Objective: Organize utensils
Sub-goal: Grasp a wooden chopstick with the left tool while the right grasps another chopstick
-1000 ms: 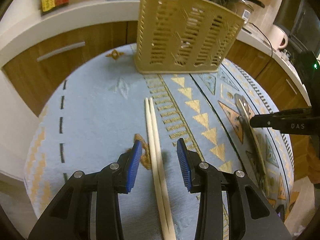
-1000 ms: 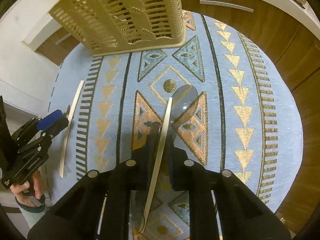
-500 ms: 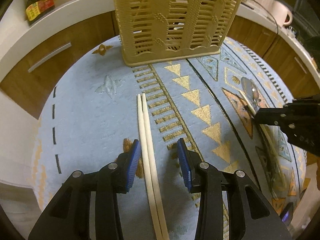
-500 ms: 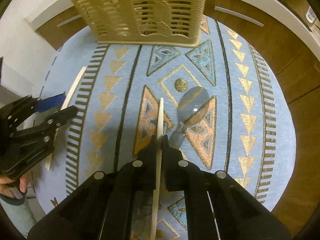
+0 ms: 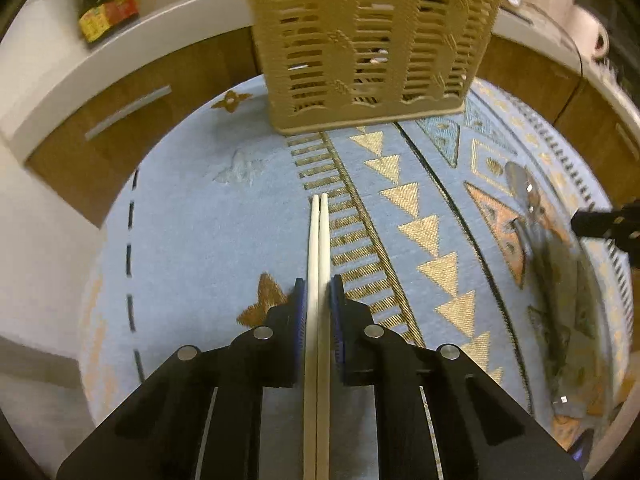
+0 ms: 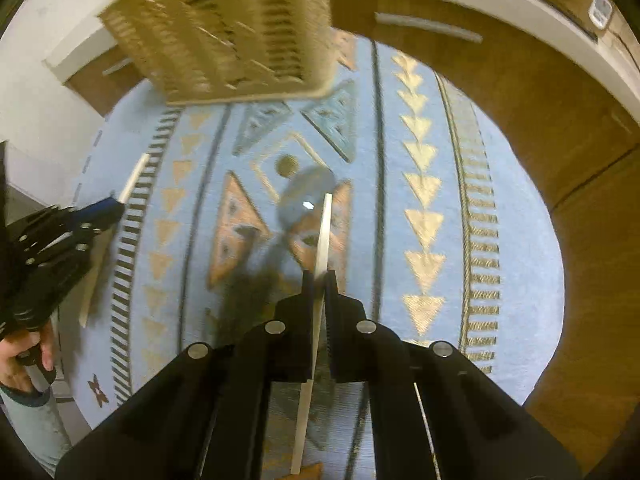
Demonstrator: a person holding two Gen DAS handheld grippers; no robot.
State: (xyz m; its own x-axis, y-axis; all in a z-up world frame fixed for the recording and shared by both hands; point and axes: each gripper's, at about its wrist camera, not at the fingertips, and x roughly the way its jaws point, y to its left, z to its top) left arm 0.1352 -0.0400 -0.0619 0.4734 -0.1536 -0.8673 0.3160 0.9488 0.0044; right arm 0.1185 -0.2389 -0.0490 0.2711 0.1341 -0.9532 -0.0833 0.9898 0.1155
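Observation:
My left gripper (image 5: 319, 298) is shut on a pair of pale chopsticks (image 5: 319, 240) that lie along the blue patterned tablecloth (image 5: 192, 240) and point at the beige slotted utensil basket (image 5: 368, 44). My right gripper (image 6: 319, 280) is shut on the thin pale handle (image 6: 323, 232) of a clear spoon, whose bowl (image 6: 306, 194) shows blurred just ahead. The basket (image 6: 232, 28) stands at the far edge in the right wrist view. The left gripper (image 6: 92, 216) and chopsticks (image 6: 134, 176) show at the left there. The spoon (image 5: 532, 208) shows at the right of the left wrist view.
The round table is ringed by wooden cabinets (image 5: 132, 92) under a white counter (image 5: 52, 64). A sauce bottle (image 5: 108, 0) stands on the counter at the back left, a white mug (image 5: 588, 28) at the back right.
My left gripper closed on the chopsticks, which were lying between its open fingers. My right gripper, still shut on the spoon handle, shifted and turned, and its view is now blurred.

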